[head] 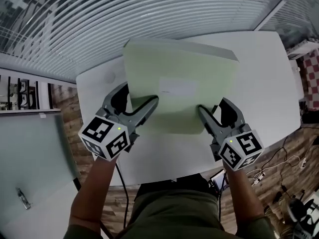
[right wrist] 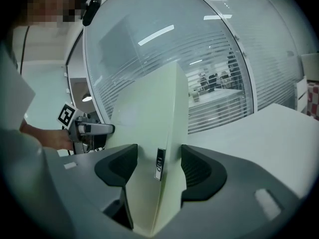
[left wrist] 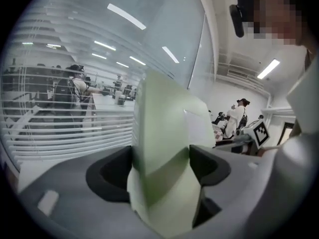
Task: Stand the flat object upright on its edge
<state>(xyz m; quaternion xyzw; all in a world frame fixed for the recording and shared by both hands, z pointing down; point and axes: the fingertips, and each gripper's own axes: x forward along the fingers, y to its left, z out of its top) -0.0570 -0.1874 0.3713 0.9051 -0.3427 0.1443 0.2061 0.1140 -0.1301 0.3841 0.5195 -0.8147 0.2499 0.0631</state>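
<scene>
Head view: pale green flat box [head: 179,83] held over the white surface [head: 269,73], broad face with its white label [head: 178,87] turned up toward me. My left gripper [head: 137,99] and right gripper [head: 214,111] hold its near edge, one toward each corner.

Left gripper view: fingers [left wrist: 112,173] closed on the box, which stands edge-on between them.

Right gripper view: fingers [right wrist: 199,171] likewise clamped on the box; small dark tag [right wrist: 159,164] on its edge. Contact of far edge with surface: cannot tell.
</scene>
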